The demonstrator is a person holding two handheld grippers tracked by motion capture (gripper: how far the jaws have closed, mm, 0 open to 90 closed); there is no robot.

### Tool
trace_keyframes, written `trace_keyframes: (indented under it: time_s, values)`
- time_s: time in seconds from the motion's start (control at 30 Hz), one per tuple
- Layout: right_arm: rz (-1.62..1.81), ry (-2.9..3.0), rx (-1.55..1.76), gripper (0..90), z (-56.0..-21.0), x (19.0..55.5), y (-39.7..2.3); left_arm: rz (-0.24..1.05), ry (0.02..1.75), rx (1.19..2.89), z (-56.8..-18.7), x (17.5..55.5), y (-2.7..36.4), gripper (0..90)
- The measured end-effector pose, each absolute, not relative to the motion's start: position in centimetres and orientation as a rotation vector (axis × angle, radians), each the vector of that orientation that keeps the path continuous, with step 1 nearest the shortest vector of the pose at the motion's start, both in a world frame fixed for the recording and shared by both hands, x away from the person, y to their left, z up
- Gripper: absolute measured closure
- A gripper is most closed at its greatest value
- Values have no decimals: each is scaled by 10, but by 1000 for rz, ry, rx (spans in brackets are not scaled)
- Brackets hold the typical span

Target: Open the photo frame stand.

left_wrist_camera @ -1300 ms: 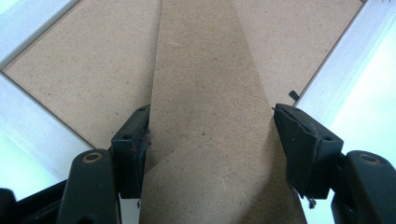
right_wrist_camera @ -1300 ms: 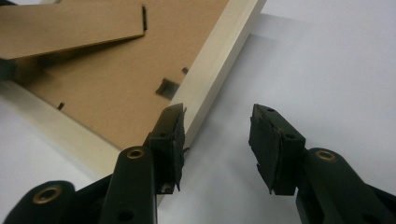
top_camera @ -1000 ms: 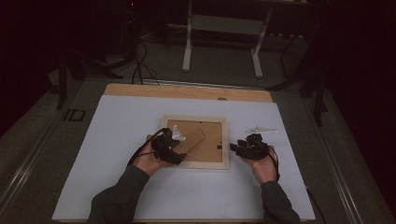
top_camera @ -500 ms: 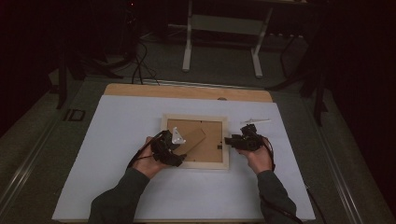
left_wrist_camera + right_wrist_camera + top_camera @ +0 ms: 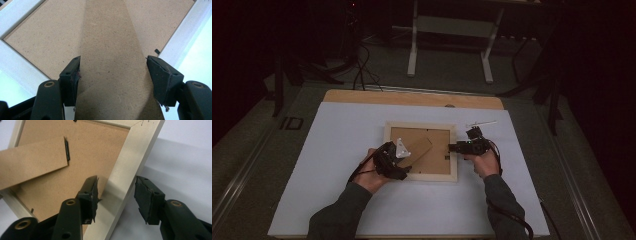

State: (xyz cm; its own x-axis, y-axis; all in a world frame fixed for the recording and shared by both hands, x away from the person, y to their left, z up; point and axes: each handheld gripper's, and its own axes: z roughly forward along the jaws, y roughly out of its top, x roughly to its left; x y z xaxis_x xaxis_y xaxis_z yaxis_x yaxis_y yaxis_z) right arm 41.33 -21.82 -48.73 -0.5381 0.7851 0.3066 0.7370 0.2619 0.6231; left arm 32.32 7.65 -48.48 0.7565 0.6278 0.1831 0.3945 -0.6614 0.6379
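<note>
Two claws work a picture frame [image 5: 421,151] lying face-down mid-worktop [image 5: 337,150]; the left claw [image 5: 112,72] grasps its cardboard stand [image 5: 110,50]; the right claw [image 5: 116,195], jaws just opening, straddles the frame's rail, released.

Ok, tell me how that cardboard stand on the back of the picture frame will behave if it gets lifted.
The stand looks like thin pressed board, so probably stiff yet light. It seems hinged to the frame, so likely swings rather than lifts free. Its matte surface should grip well between the left gripper pads.
</note>
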Motion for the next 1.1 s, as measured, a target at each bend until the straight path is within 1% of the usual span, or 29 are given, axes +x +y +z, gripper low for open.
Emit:
trace_keyframes:
  time_s: [0.13, 0.37, 0.47, 0.53, 0.63, 0.8, 0.97, 1.1]
  values:
    - [1172, 2467, 1504, 505, -491, 419, -220, 542, 756, 2359, -485, 321, 76, 348]
    - [1250, 2496, 1570, 505, -496, 427, -225, 564, 736, 2351, -485, 319, 76, 348]
    - [1270, 2509, 1591, 521, -497, 428, -226, 563, 734, 2349, -486, 319, 77, 348]
    - [1271, 2503, 1602, 564, -496, 428, -228, 560, 736, 2349, -486, 320, 78, 348]
    - [1276, 2500, 1604, 567, -494, 427, -230, 557, 732, 2344, -486, 319, 78, 347]
    - [1266, 2491, 1597, 570, -492, 425, -229, 512, 750, 2333, -487, 322, 81, 347]
    - [1270, 2480, 1599, 571, -492, 423, -229, 425, 787, 2315, -488, 327, 86, 343]
    - [1273, 2473, 1607, 571, -493, 423, -229, 386, 816, 2307, -488, 330, 88, 300]
